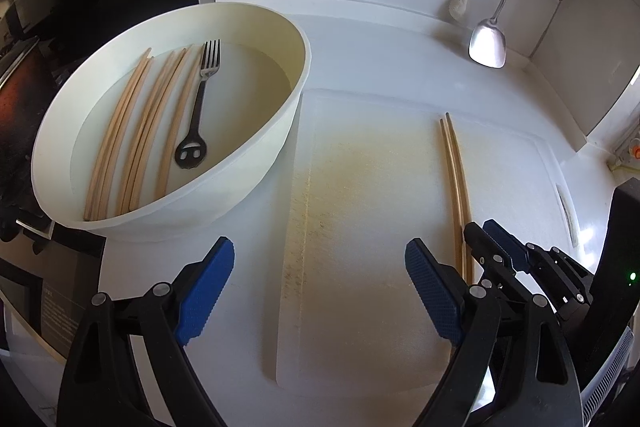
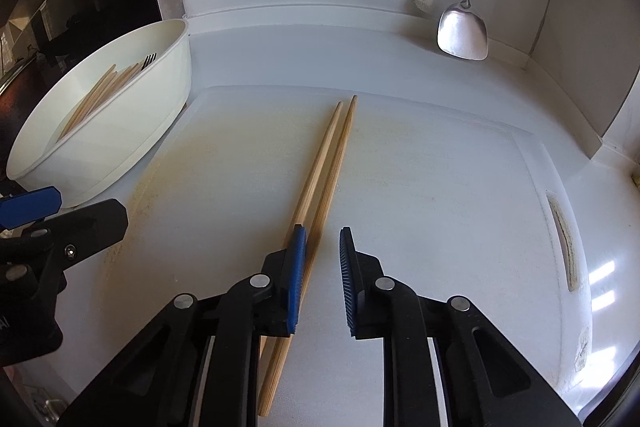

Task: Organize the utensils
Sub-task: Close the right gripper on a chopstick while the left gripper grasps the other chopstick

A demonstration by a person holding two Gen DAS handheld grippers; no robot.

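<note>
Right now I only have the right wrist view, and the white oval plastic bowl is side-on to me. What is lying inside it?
Observer: In the left wrist view, a black metal fork lies flat in the white oval plastic bowl, beside several wooden chopsticks.
Operator: Any free floor in there?
Observer: Yes, the floor to the right of the fork is bare.
Operator: And the left tongs?
Observer: The left tongs stand wide open with nothing between them, over the stained white cutting board.

both wrist views look steeply down, close, sharing the cutting board (image 1: 360, 187).
</note>
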